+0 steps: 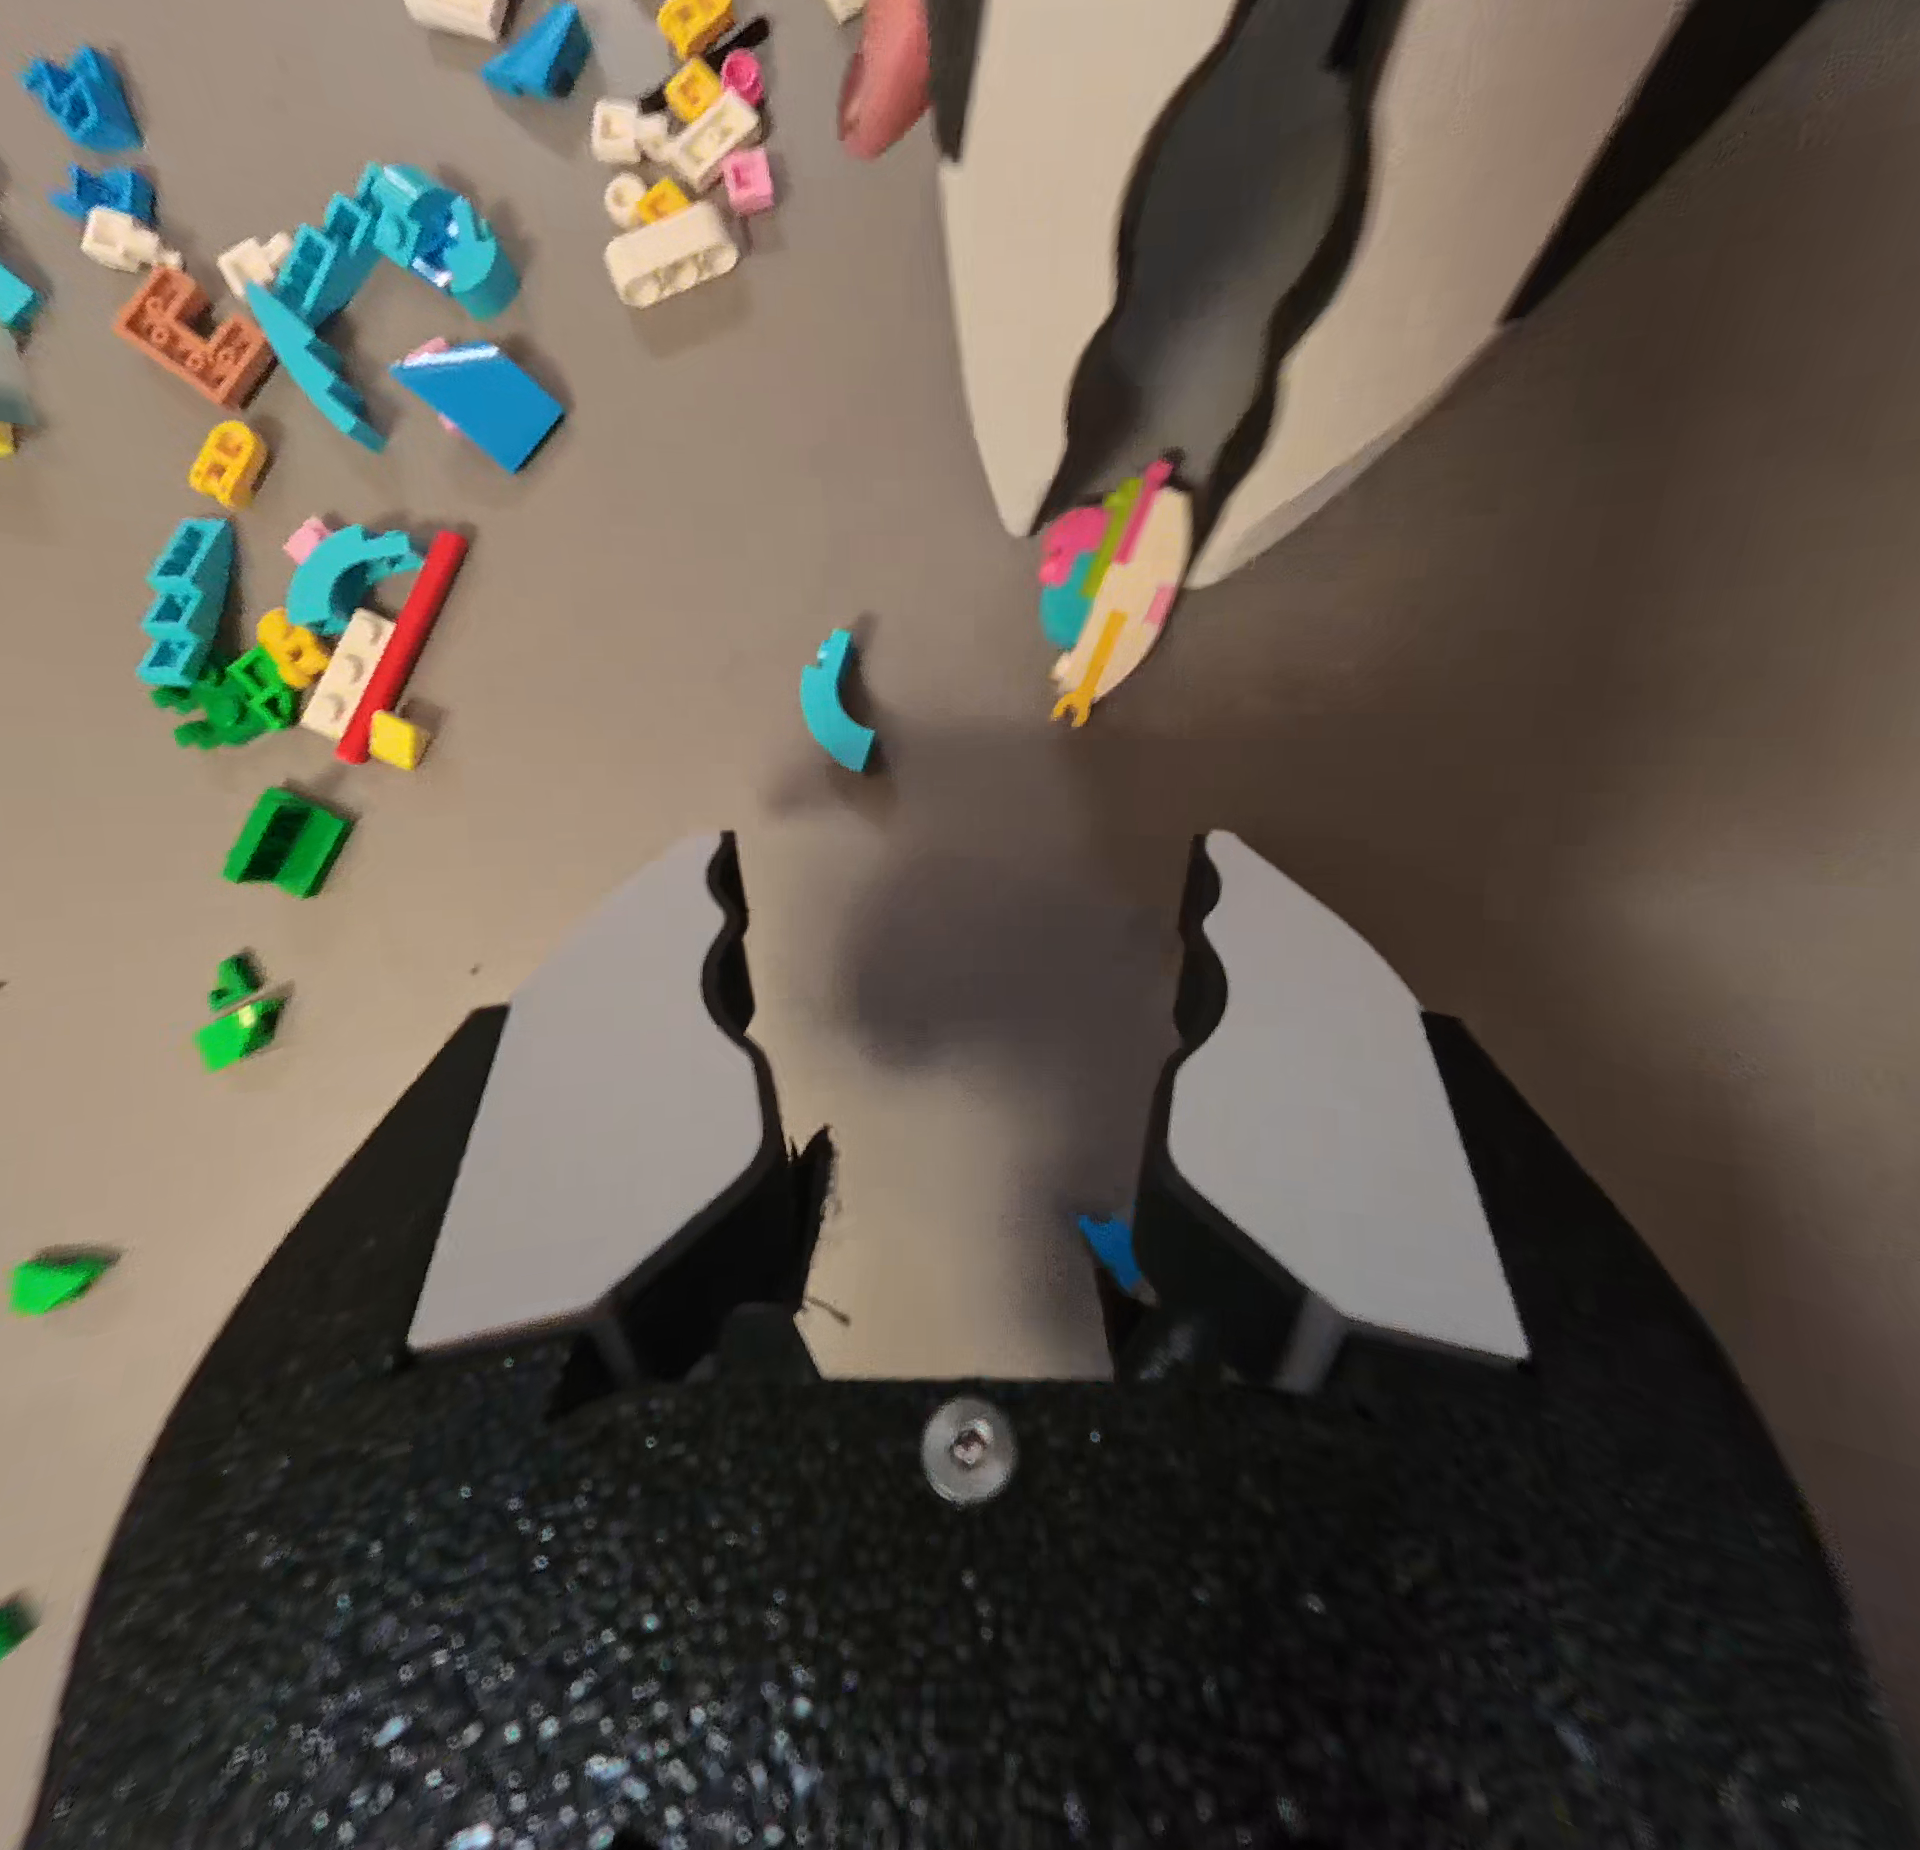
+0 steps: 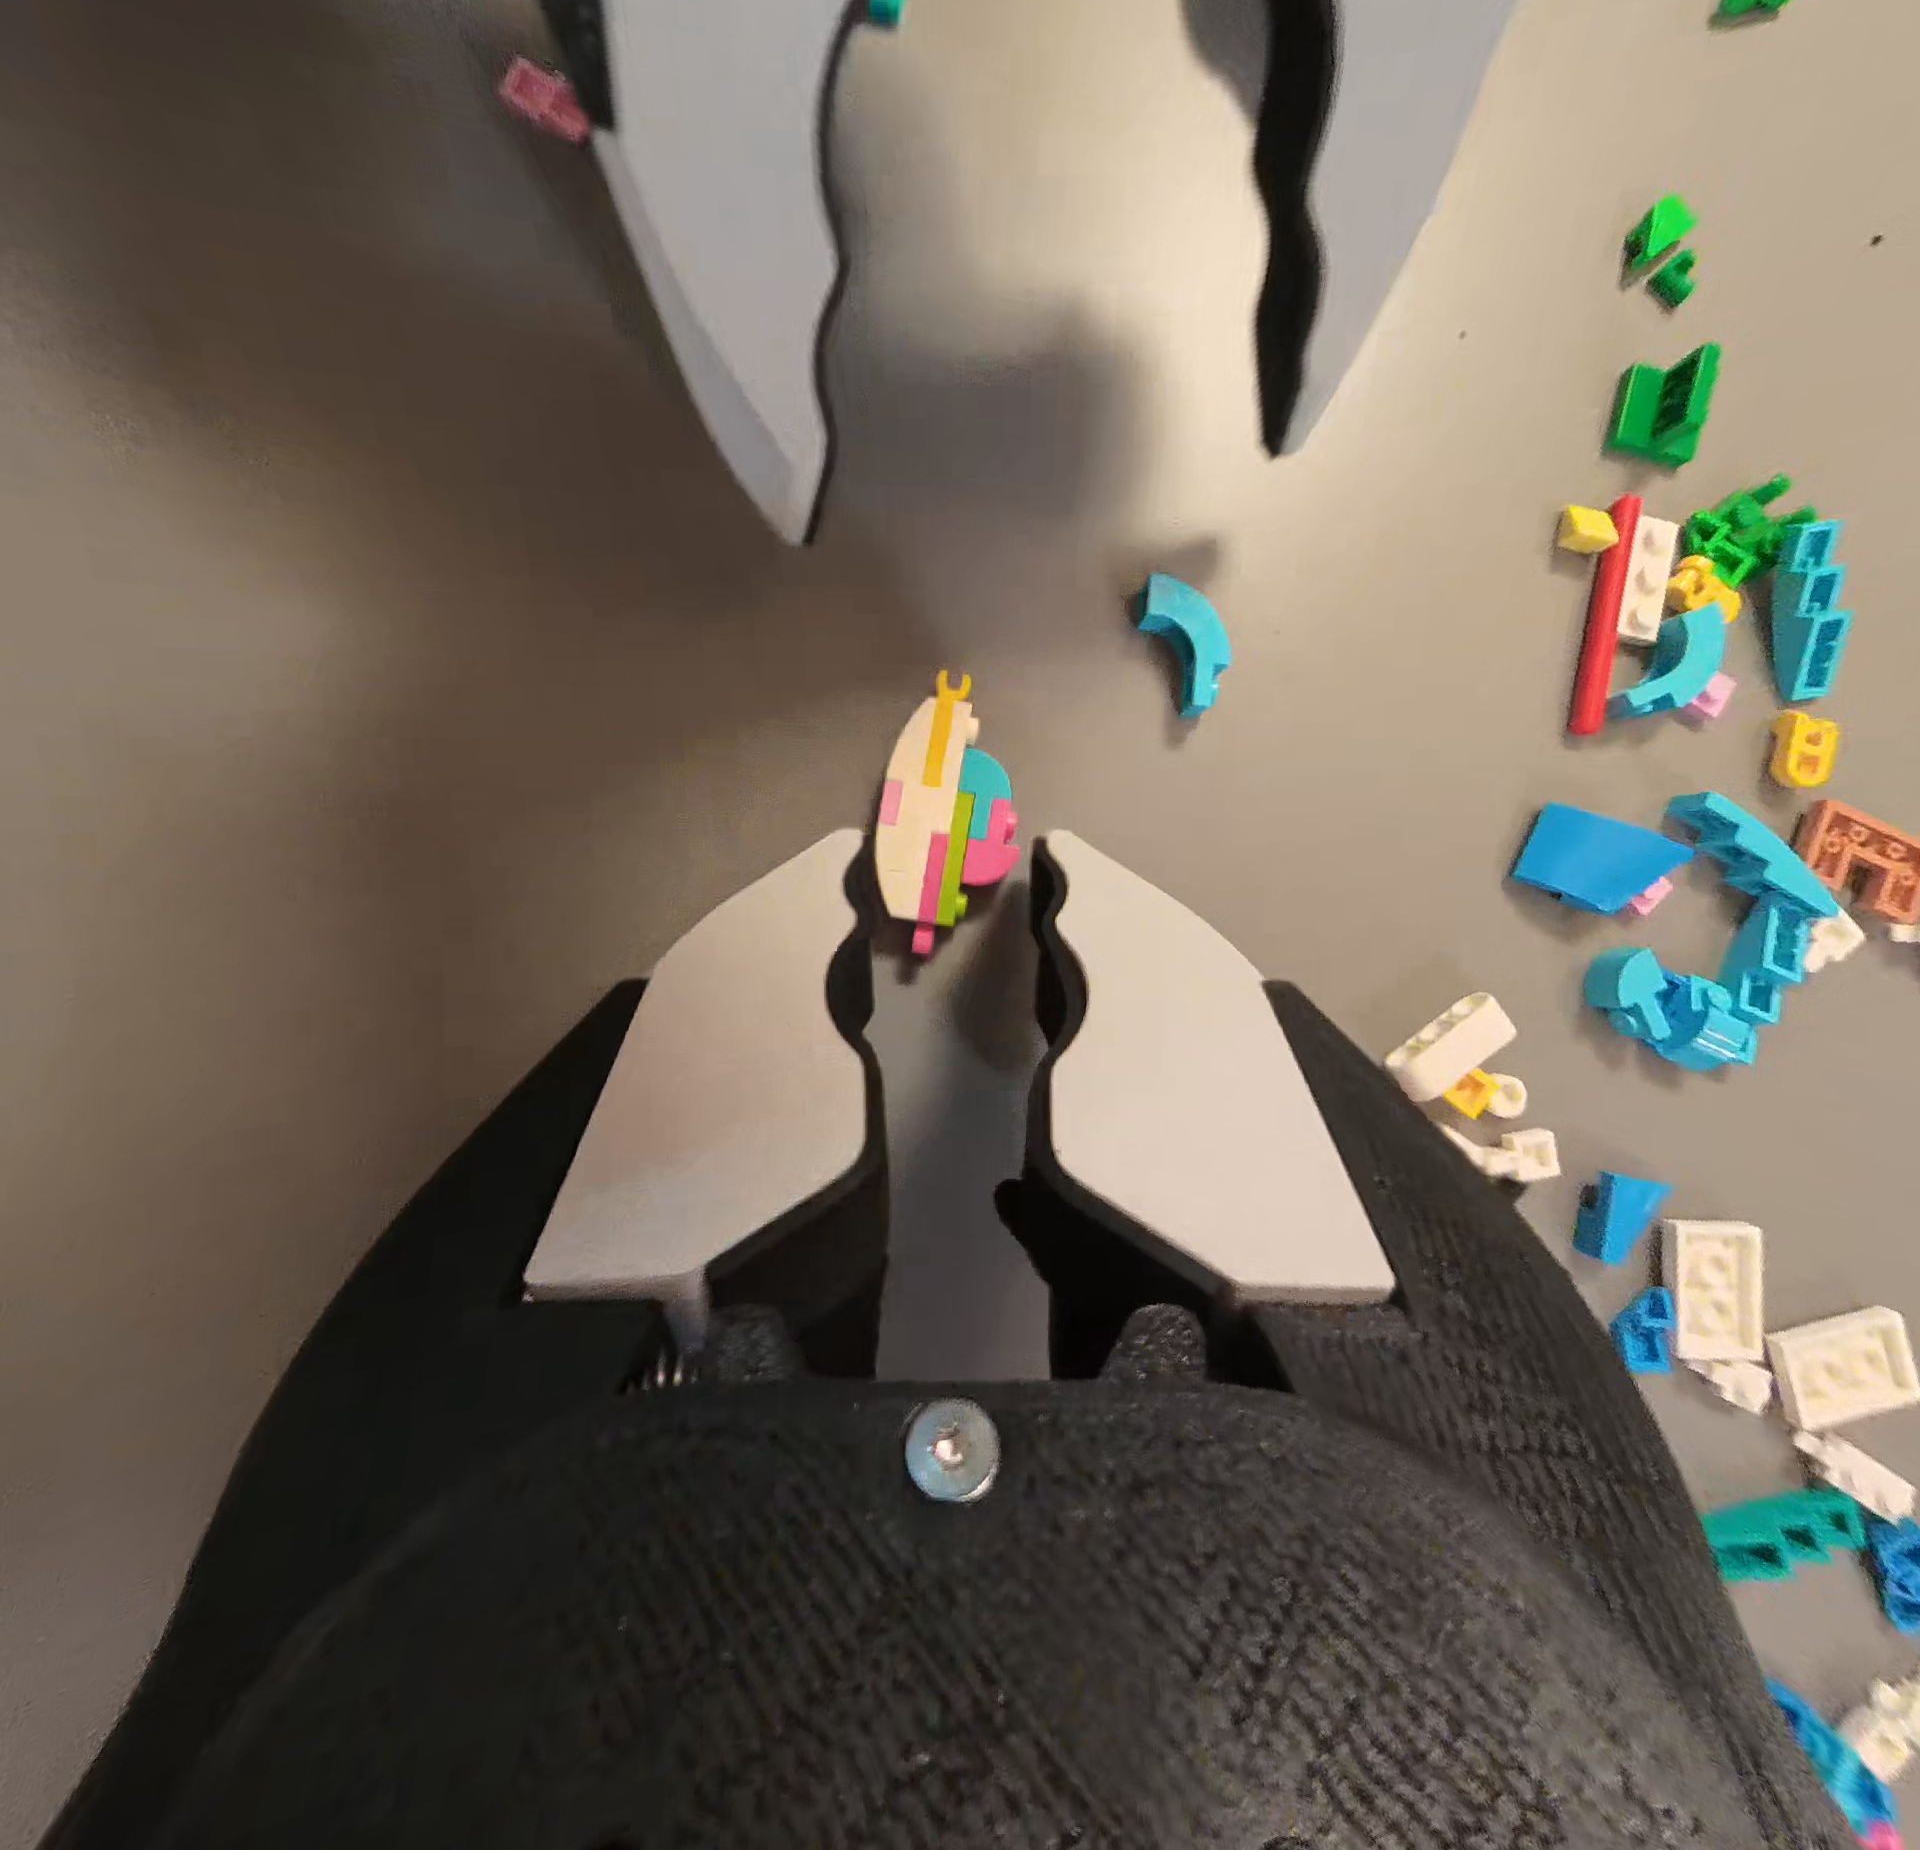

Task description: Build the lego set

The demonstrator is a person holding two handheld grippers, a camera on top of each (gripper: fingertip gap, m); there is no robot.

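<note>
A small flat lego assembly [image 2: 920, 813], white with pink, teal, lime and yellow parts, stands on edge between the tips of my right gripper [image 2: 951, 844], which is shut on it just above the grey table. The left wrist view shows the same assembly [image 1: 1122, 574] at the right gripper's tips [image 1: 1110, 553]. My left gripper [image 1: 966, 844] is open and empty, facing the right one from a short distance; the right wrist view shows it [image 2: 1039, 491] at the top. A loose teal curved brick [image 1: 836, 699] lies on the table between the two grippers, also in the right wrist view [image 2: 1184, 642].
Several loose bricks, blue, teal, white, yellow, green, with a red bar [image 1: 405, 647], lie scattered left of my left gripper, on the right in the right wrist view [image 2: 1714, 865]. A fingertip [image 1: 883, 65] shows beside the right gripper. A pink brick [image 2: 540, 101] lies apart. Left tips to right tips: about 6 centimeters. About 7 centimeters separates my left fingertips from the red bar [image 1: 405, 647]. The right camera catches it too, in the right wrist view [image 2: 1605, 613].
</note>
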